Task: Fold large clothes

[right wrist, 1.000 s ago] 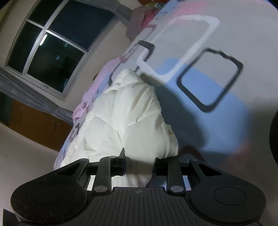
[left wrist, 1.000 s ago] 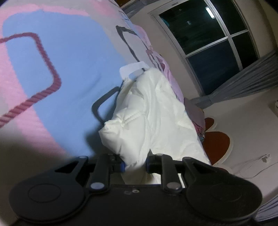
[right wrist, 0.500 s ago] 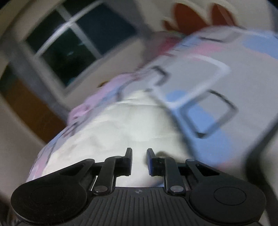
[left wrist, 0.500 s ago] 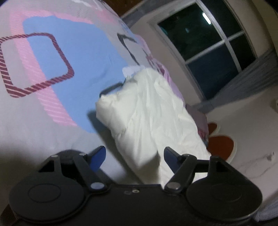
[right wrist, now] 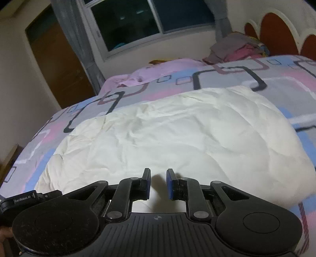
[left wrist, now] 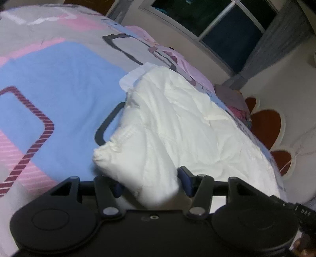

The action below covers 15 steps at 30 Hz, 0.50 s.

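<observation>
A puffy white quilted garment [left wrist: 173,126] lies folded in a long bundle on the bed. It also fills the middle of the right wrist view [right wrist: 177,134]. My left gripper [left wrist: 151,182] is open, its jaws wide on either side of the bundle's near end, which bulges between them. My right gripper [right wrist: 158,182] is open by a narrow gap and empty, just above the garment's near edge.
The bed cover [left wrist: 59,79] is grey with blue and pink blocks and dark outlined squares. A pile of pink and grey clothes [right wrist: 237,51] lies by the headboard [right wrist: 276,29]. A window [right wrist: 148,15] and a wooden door [right wrist: 55,59] are beyond the bed.
Both grippers let go of the white garment. The left one opened wide and now straddles the bundle's end. The right one swung round to face the bundle's long side.
</observation>
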### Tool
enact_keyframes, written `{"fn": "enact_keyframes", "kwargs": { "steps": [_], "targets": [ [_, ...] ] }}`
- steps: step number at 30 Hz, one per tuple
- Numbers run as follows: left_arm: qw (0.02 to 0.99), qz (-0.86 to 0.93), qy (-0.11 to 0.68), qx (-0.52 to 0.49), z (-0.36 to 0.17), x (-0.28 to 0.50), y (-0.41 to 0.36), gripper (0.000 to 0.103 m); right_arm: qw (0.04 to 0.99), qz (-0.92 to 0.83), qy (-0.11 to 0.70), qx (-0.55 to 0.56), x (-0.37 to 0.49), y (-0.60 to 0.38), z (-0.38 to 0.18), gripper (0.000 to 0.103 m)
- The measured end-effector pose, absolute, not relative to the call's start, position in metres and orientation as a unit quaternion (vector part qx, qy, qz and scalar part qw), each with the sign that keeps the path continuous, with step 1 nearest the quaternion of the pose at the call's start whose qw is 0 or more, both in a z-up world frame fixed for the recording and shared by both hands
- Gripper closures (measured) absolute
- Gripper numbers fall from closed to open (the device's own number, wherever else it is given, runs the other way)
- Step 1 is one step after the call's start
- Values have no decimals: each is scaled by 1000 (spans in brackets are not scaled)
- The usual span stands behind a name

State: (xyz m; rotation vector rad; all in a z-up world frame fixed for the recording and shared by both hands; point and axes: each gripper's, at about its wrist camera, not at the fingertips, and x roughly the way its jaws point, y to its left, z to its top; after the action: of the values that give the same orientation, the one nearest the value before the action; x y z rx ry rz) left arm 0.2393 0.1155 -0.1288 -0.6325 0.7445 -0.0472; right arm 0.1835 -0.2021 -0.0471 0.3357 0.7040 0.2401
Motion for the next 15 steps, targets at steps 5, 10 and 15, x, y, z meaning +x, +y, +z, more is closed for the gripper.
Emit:
{"fn": "enact_keyframes", "kwargs": {
  "steps": [5,10,15],
  "targets": [
    [880,-28,348,-322,-136,244,122,54,916,124,350,149,197,-190,-53,85],
    [897,-42,346,-273,-123,245,109,80,910,119,384,101,206,-175,-70,85],
    [930,-69,300,-199,-84,237,89,82,905,112,395,113,215,-178,-88,85]
  ]
}}
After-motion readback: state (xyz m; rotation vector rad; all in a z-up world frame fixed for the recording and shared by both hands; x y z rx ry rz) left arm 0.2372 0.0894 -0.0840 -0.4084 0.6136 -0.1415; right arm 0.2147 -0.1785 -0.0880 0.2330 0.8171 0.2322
